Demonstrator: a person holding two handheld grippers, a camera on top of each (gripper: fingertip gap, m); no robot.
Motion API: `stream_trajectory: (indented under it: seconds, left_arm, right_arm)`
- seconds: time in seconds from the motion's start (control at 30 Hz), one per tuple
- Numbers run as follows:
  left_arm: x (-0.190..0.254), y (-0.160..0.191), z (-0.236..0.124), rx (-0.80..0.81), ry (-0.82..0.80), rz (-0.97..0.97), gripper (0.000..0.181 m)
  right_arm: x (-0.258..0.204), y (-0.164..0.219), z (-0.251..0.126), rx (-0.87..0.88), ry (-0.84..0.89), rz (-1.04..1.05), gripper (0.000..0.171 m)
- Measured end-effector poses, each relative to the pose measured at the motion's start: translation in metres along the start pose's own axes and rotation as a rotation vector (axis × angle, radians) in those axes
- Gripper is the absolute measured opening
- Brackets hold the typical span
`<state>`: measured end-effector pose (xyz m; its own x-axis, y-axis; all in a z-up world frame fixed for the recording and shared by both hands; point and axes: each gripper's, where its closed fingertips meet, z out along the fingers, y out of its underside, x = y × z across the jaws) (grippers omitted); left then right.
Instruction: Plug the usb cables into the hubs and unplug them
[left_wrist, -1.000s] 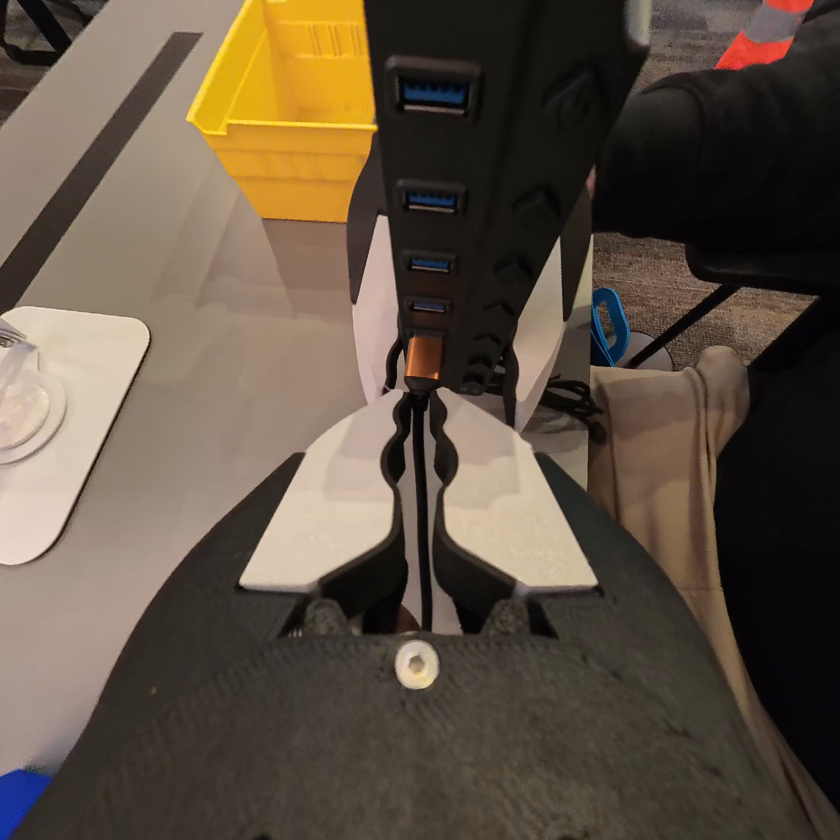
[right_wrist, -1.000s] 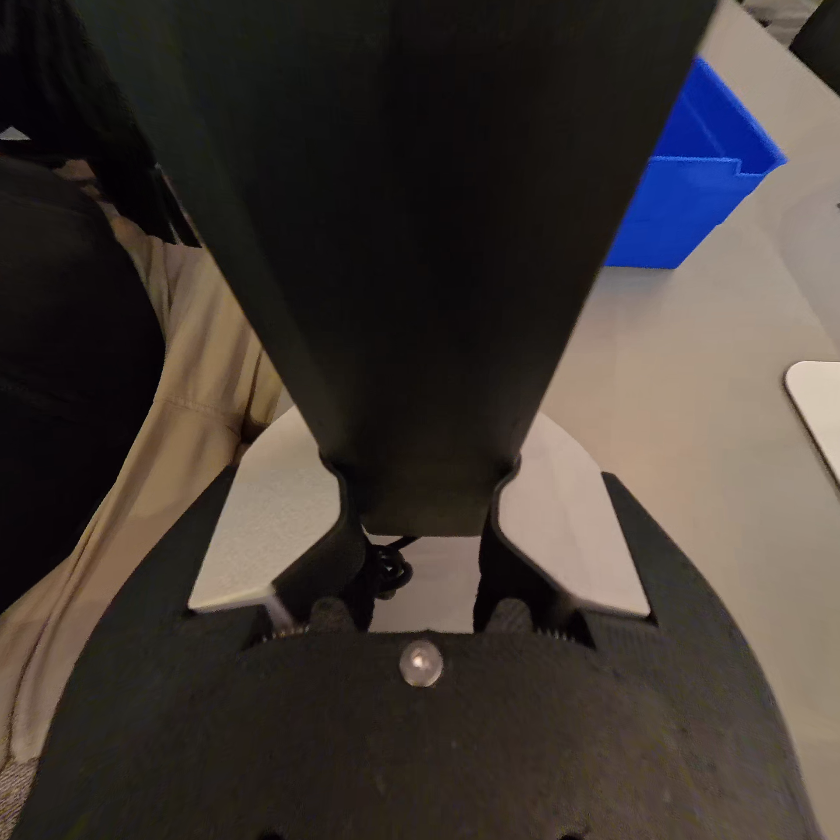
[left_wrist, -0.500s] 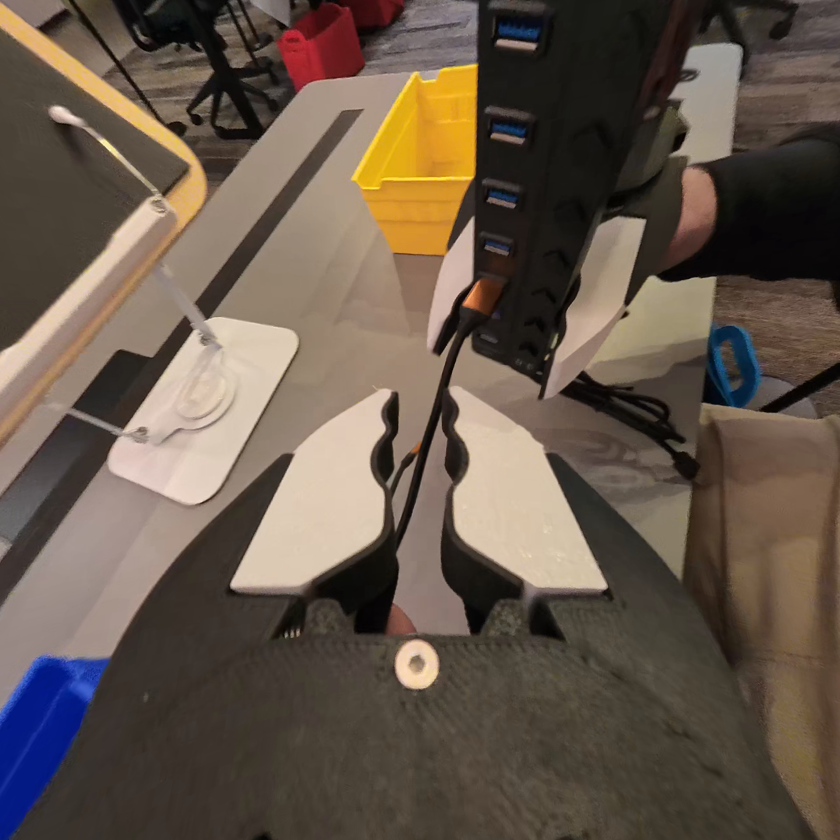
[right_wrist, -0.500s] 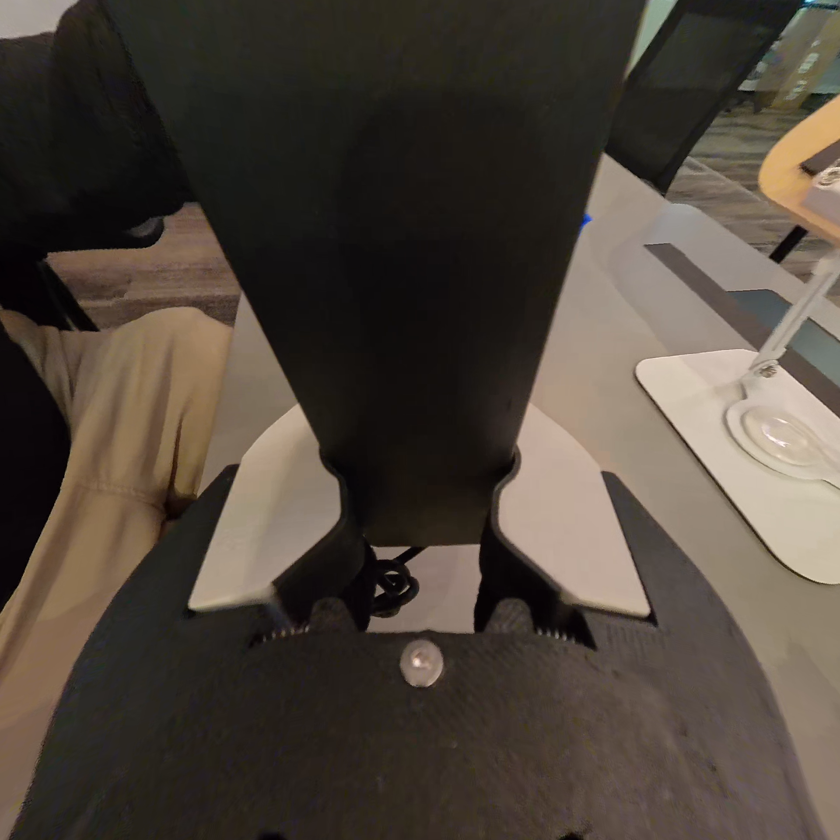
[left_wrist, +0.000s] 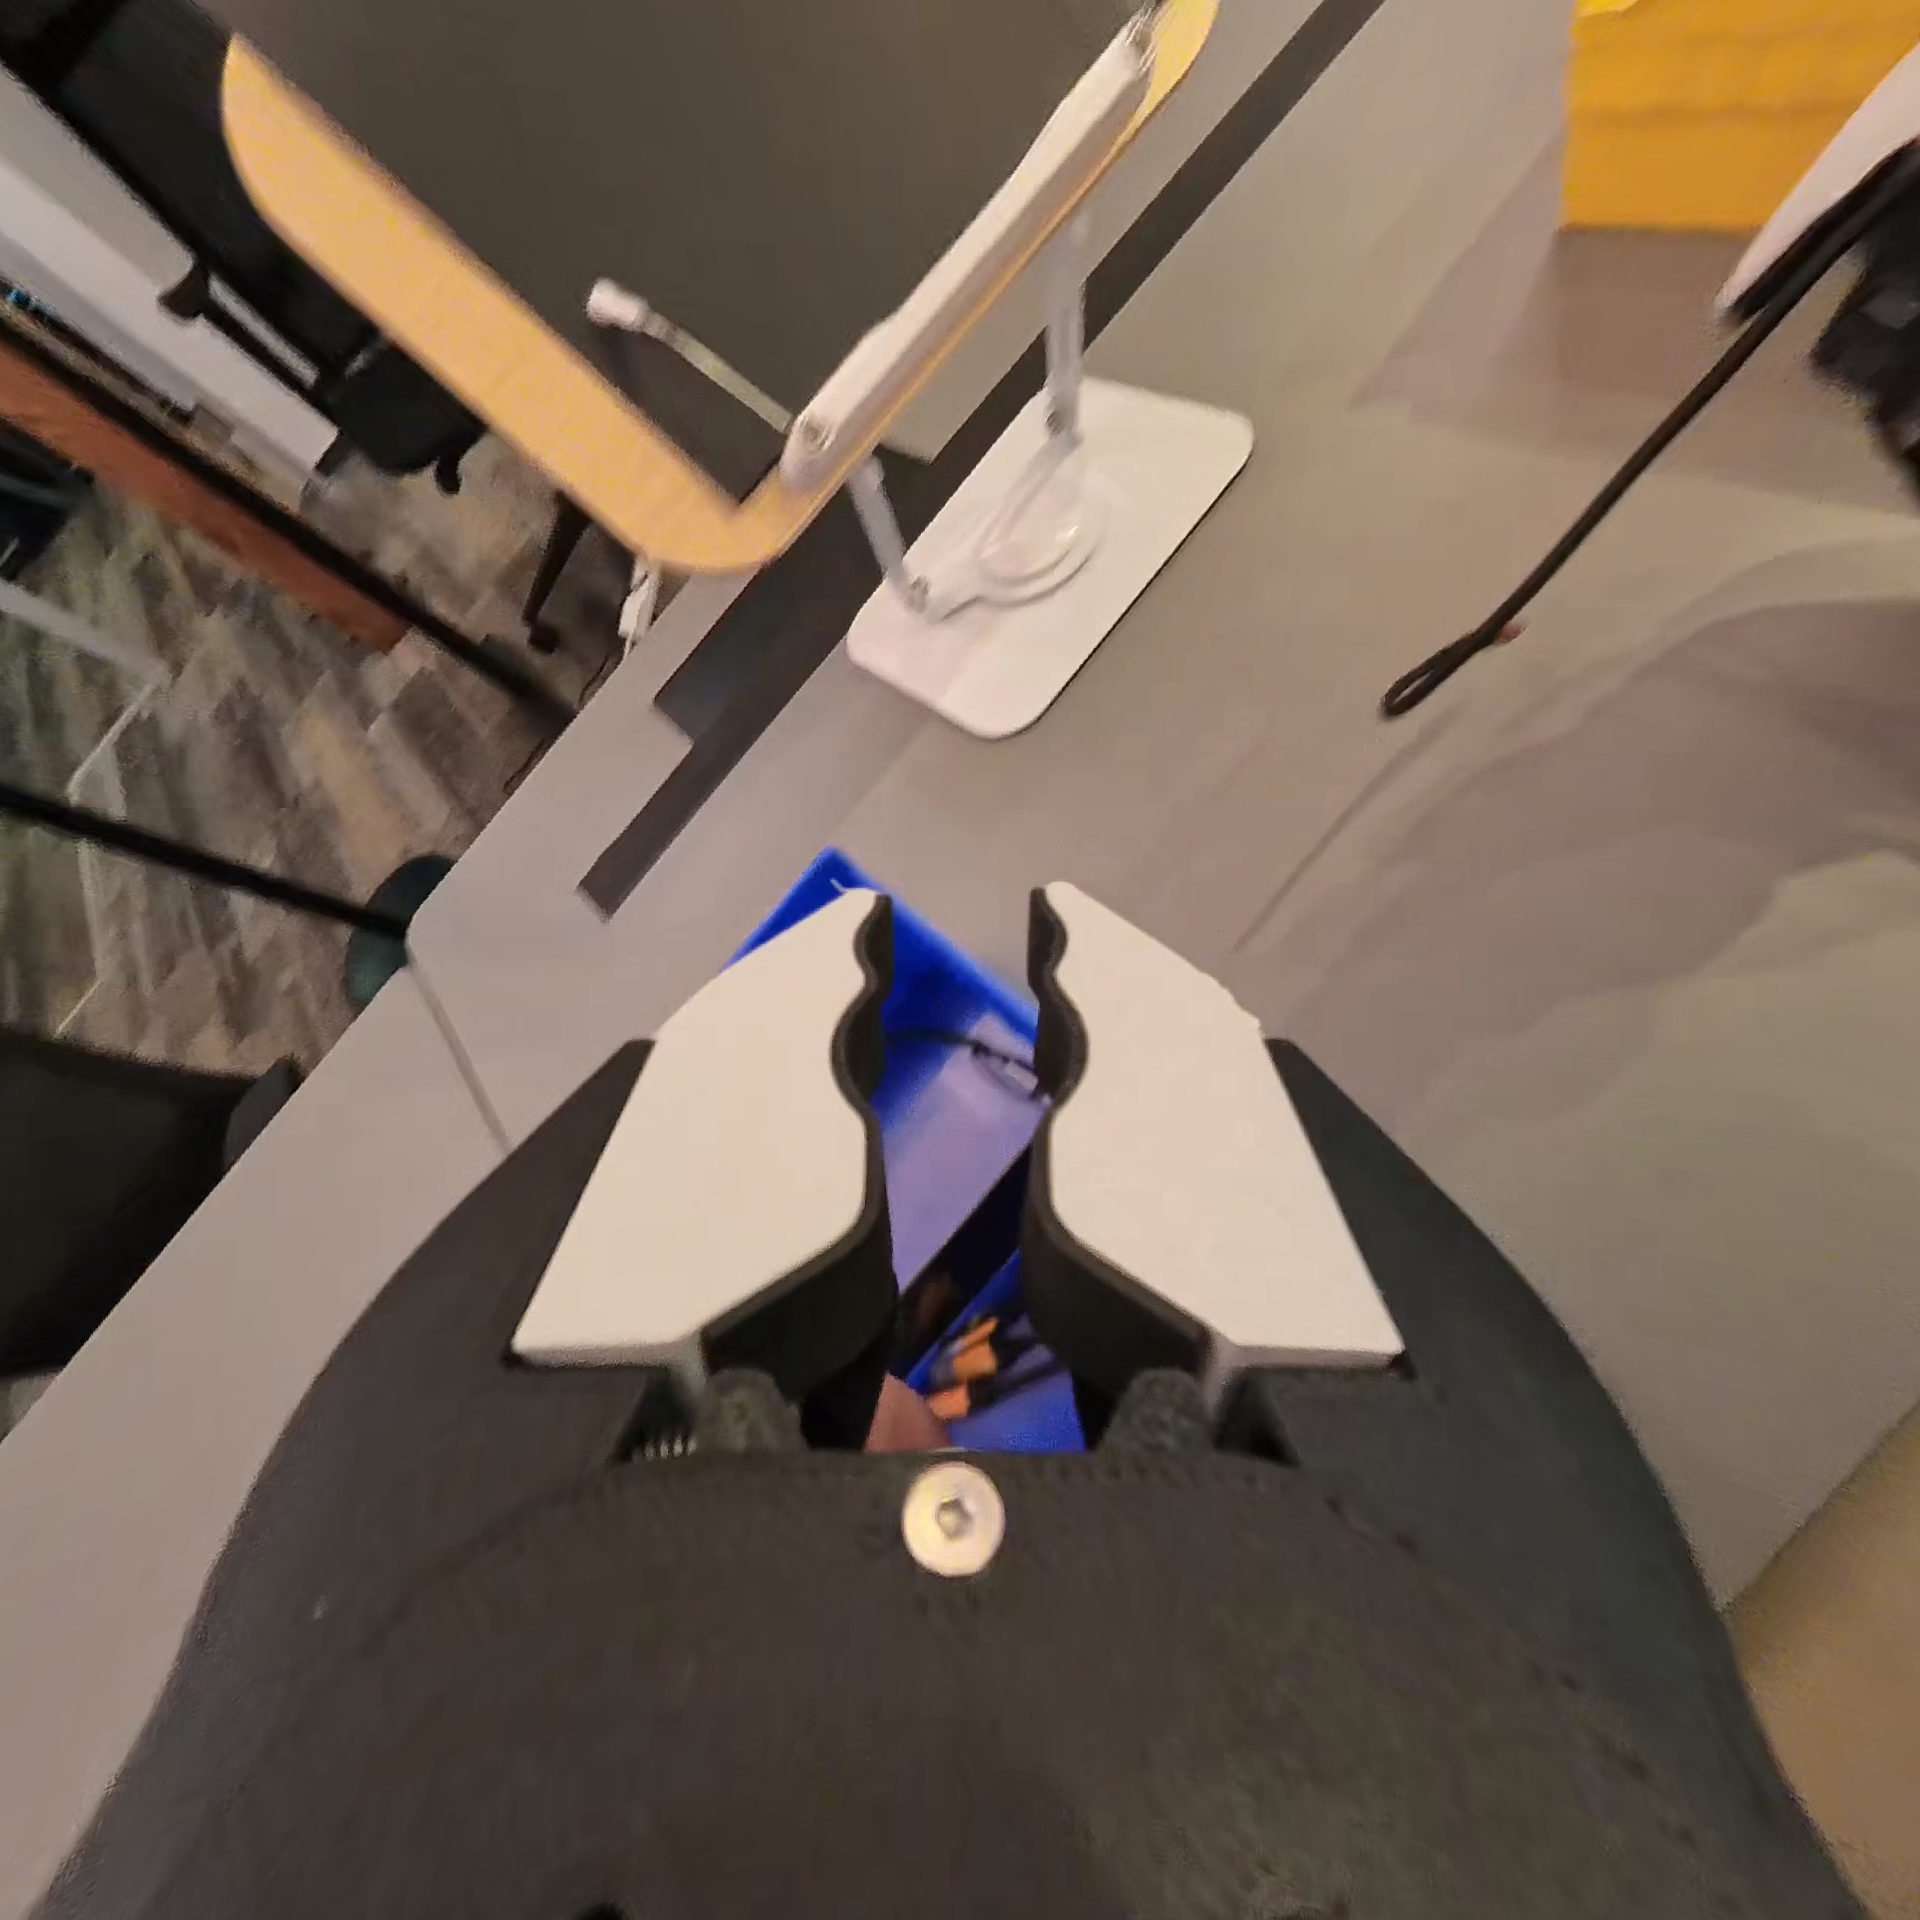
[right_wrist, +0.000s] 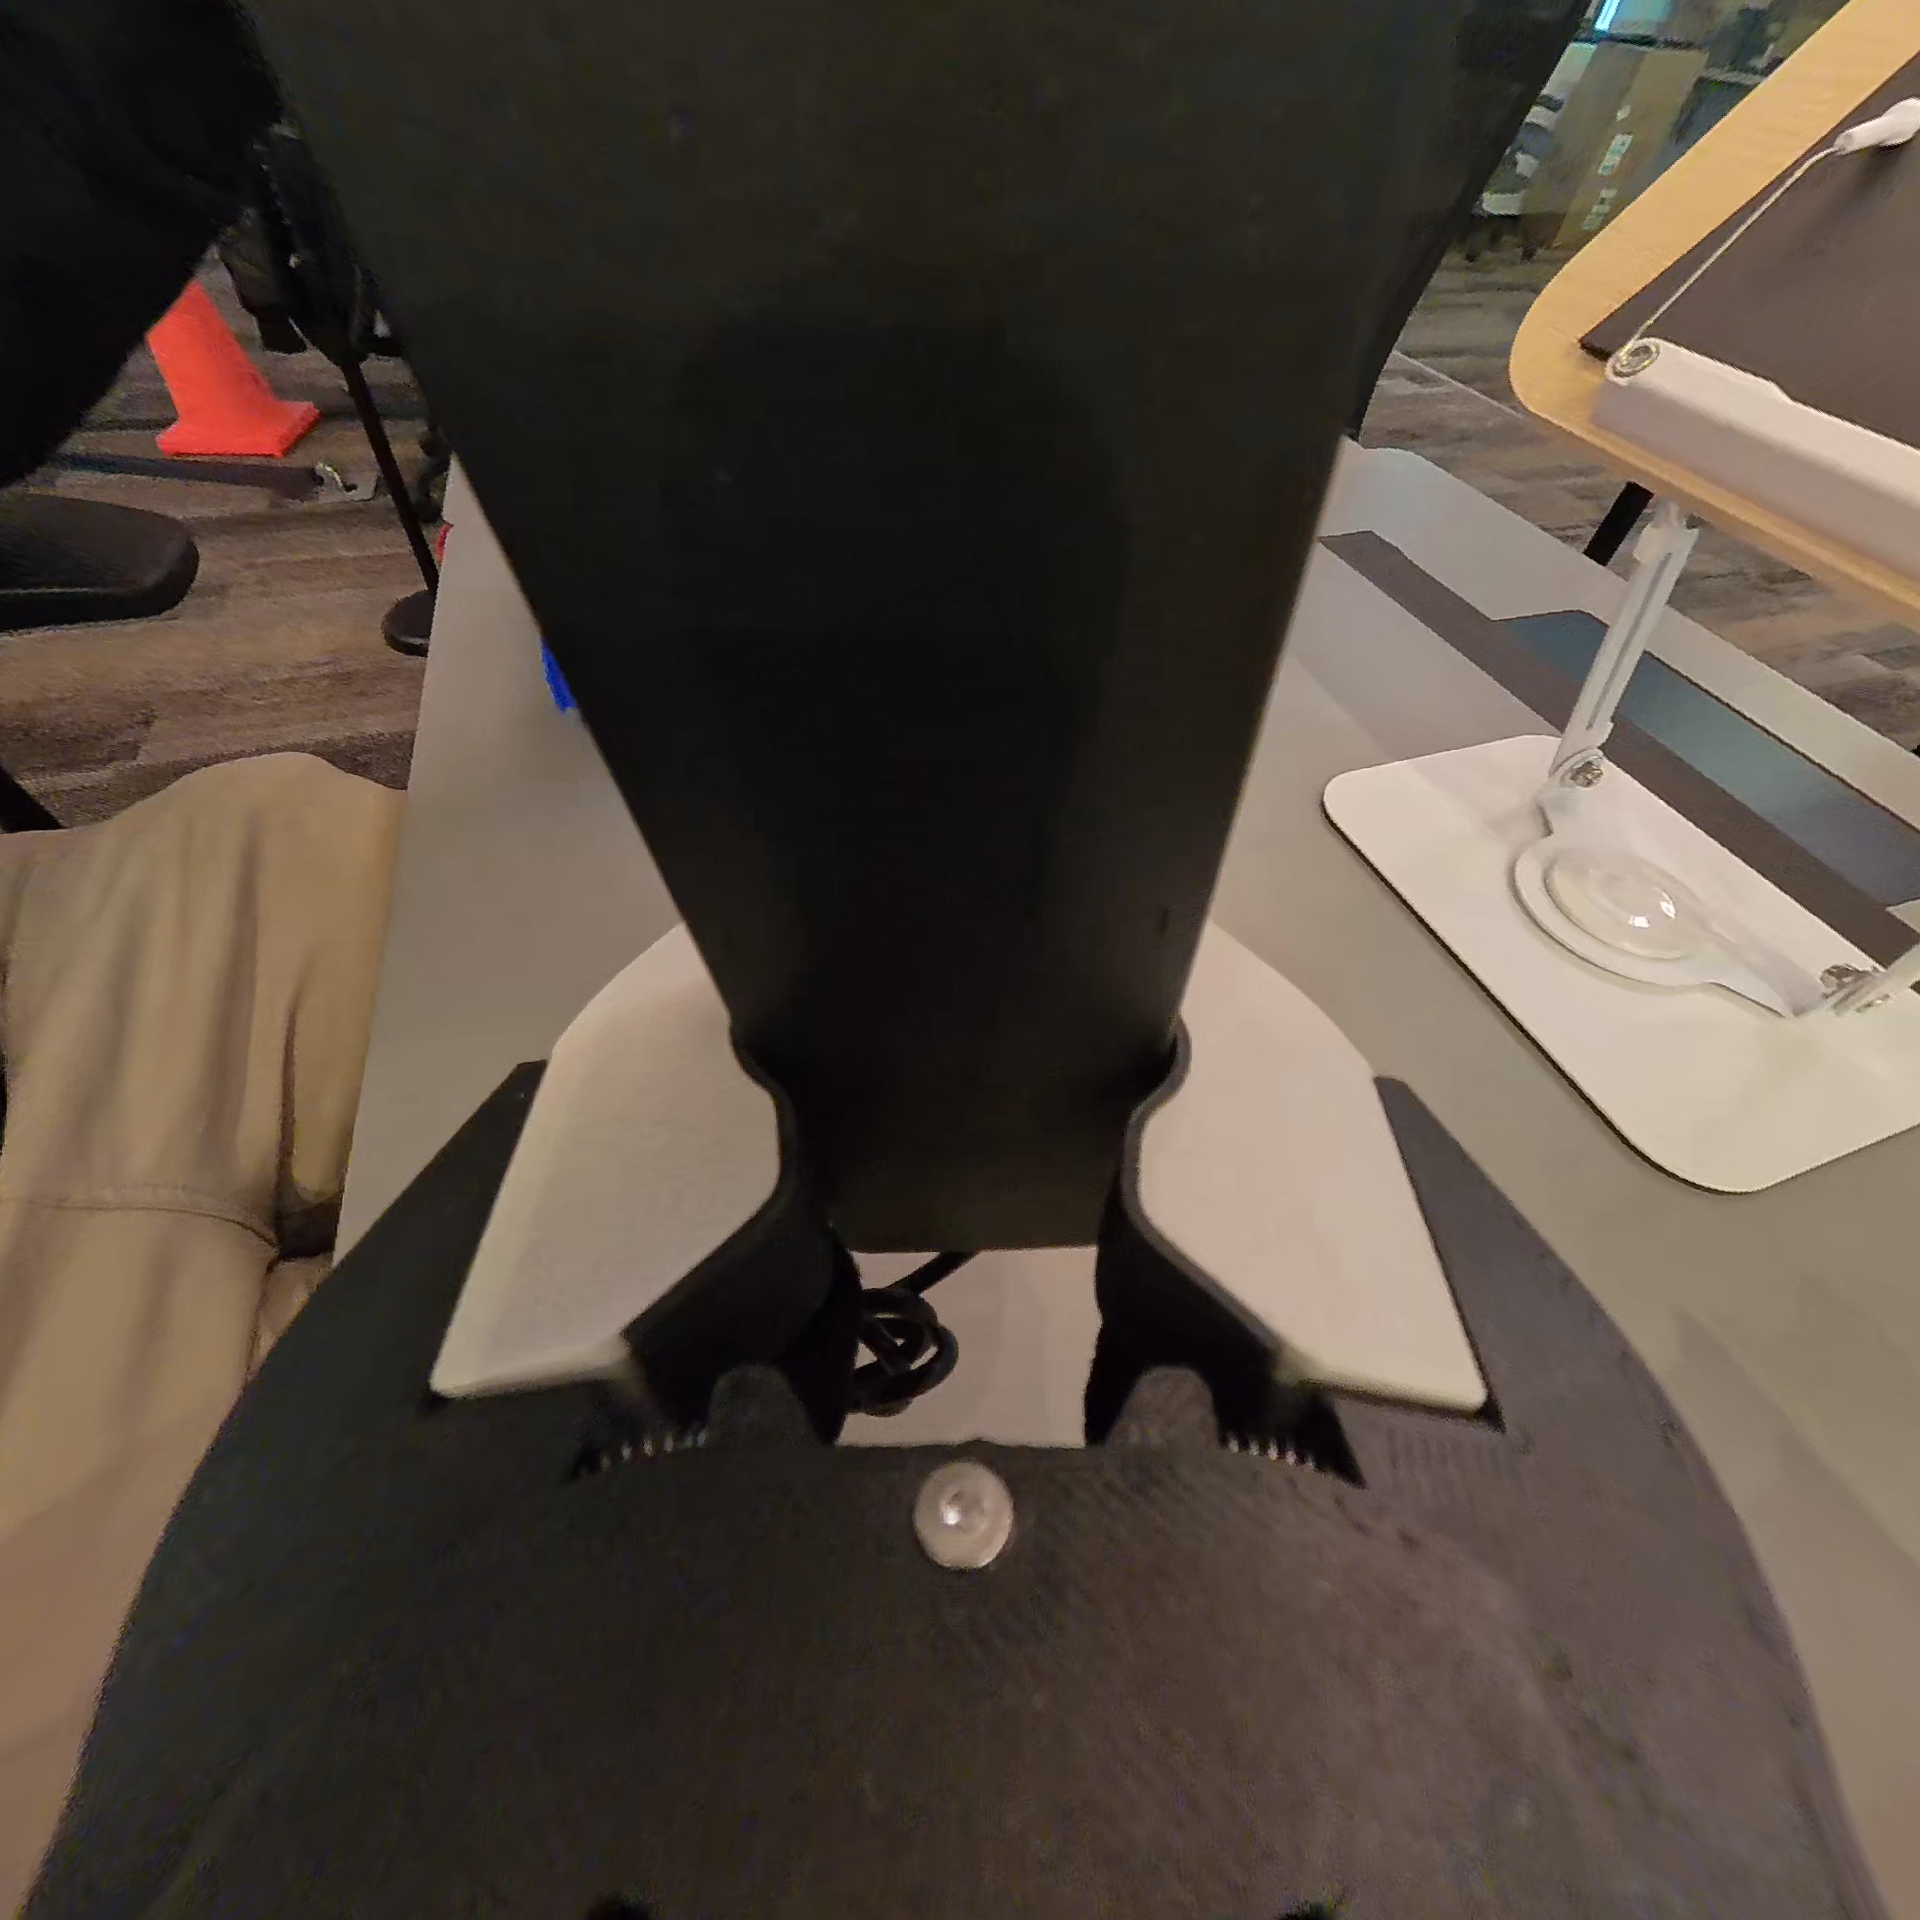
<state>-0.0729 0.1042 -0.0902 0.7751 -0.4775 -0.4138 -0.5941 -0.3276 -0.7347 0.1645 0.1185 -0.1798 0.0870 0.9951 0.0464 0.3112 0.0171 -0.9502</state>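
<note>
Left tool (left_wrist: 958, 904) spread, empty, poised above blue bin (left_wrist: 956, 997) holding cables (left_wrist: 961, 1361), directly beneath. Right tool (right_wrist: 961, 1049) pinches upright black hub (right_wrist: 935, 520), well right of bin; long axis vertical.

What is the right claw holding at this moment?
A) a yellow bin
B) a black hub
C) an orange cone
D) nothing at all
B: in the right wrist view the right claw is shut on the lower end of the black hub, its fingers pressed against both of the hub's sides.
</note>
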Motion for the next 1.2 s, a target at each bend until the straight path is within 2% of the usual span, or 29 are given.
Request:
stream_trajectory:
  seconds: [0.03, 0.17, 0.27, 0.4, 0.5, 0.57, 0.87, 0.9, 1.2]
  left_arm:
    - [-0.006, 0.011, -0.002, -0.039, -0.021, 0.0, 0.024]
    - [-0.019, 0.058, -0.002, -0.207, -0.056, 0.001, 0.025]
    - [-0.015, 0.096, -0.001, -0.328, -0.018, -0.101, 0.027]
    - [-0.007, 0.157, -0.006, -0.515, -0.018, -0.233, 0.044]
    - [0.01, 0.197, -0.012, -0.636, 0.002, -0.338, 0.043]
    - [0.017, 0.217, -0.016, -0.704, -0.008, -0.38, 0.037]
    - [0.044, 0.265, -0.005, -0.895, 0.029, -0.5, 0.035]
    - [0.045, 0.265, -0.003, -0.898, 0.038, -0.522, 0.03]
    - [0.04, 0.274, -0.006, -0.954, 0.03, -0.606, 0.04]
  right_arm:
    - [0.001, 0.0, 0.0, 0.0, 0.006, 0.0, 0.065]
    - [0.004, -0.002, -0.002, 0.009, 0.019, 0.003, 0.065]
    - [0.005, 0.0, -0.002, 0.001, 0.025, 0.005, 0.065]
    - [0.006, 0.003, -0.001, -0.007, 0.025, 0.011, 0.065]
    - [0.006, 0.005, 0.001, -0.012, 0.021, 0.016, 0.065]
    - [0.005, 0.005, 0.002, -0.012, 0.017, 0.019, 0.065]
    - [0.005, 0.001, 0.0, -0.005, 0.02, 0.012, 0.065]
    - [0.005, 0.001, 0.0, -0.004, 0.02, 0.012, 0.065]
    - [0.004, -0.001, 0.0, 0.004, 0.016, 0.012, 0.065]
